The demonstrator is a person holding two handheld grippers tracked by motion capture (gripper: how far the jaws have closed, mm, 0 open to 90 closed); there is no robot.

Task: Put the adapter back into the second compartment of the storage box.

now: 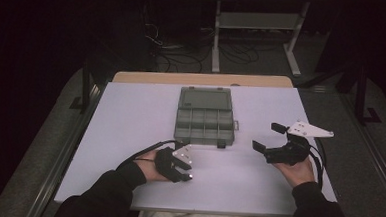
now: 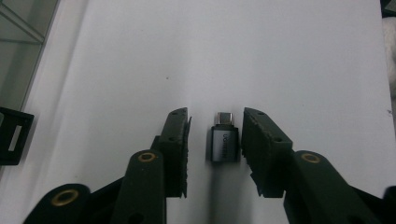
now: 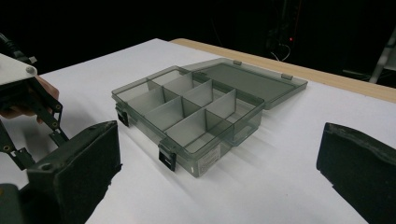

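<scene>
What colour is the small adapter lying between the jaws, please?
Grey metal adapter, seen best in the left gripper view.

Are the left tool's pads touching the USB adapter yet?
Apart on at least one side. The left gripper view shows the USB adapter lying between the left tool's pads, with white table showing beside the left pad; the right pad looks very close.

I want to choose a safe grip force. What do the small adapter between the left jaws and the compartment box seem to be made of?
The adapter looks like grey metal with a matte, brushed finish: it has a faint sheen, printed lettering and a bright plug tip. The compartment box seems to be smoky translucent hard plastic: the table shows through its walls and open lid, and the surfaces are glossy. Its latches look like opaque dark plastic.
</scene>
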